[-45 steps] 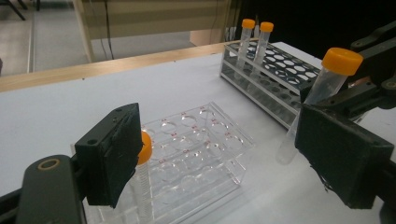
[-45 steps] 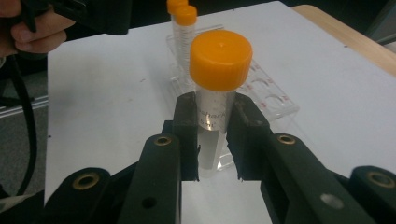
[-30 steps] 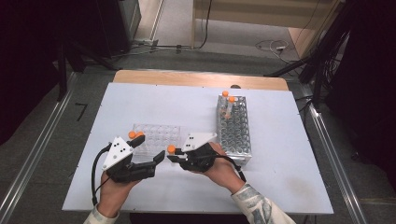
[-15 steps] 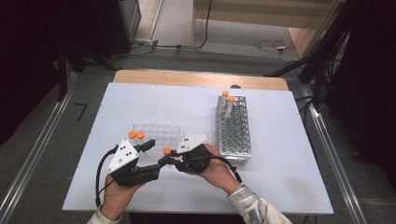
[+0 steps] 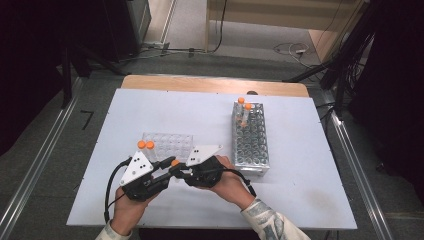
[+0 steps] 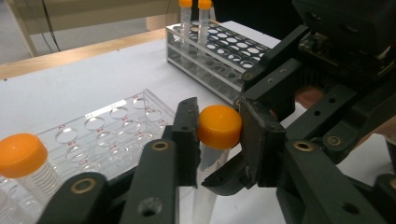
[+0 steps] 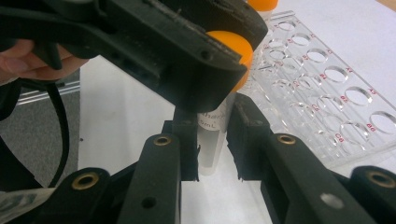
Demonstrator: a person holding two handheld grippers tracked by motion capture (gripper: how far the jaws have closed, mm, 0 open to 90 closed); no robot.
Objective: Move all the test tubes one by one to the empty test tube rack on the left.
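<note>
Tube point(image 6: 212, 154): clear, orange cap point(image 6: 219, 126), printed scale on the body. You hold it upright above the tabletop point(image 5: 200, 120) near the front edge, left of centre, just in front of the clear rack point(image 5: 167, 146).

Left gripper point(image 5: 170, 166): your left hand point(image 5: 127, 210) carries it. Its jaws have just been closing, and in the left gripper view they now pinch the cap from both sides, pads touching it.

Right gripper point(image 5: 184, 172): your right hand point(image 5: 227, 182) carries it. In the right gripper view its jaws clamp the tube's body below the cap, pads pressed against the plastic. The 2 grippers meet tip to tip over the same tube, left above on the cap, right lower on the body.

Clear rack: flat, see-through, rows of round wells with red labels, lying near the front-left part of the tabletop. 2 capped tubes point(image 5: 146, 146) stand at its left end.

Metal rack point(image 5: 250, 137): tall grid, set lengthwise on the right half of the tabletop, running from near the back edge toward the front. 2 more capped tubes point(image 5: 245, 112) stand at its far end.

Tabletop: white board, wooden strip point(image 5: 215, 85) along its back edge.

Cables point(image 5: 107, 190): black, trailing from each gripper toward the front edge.
</note>
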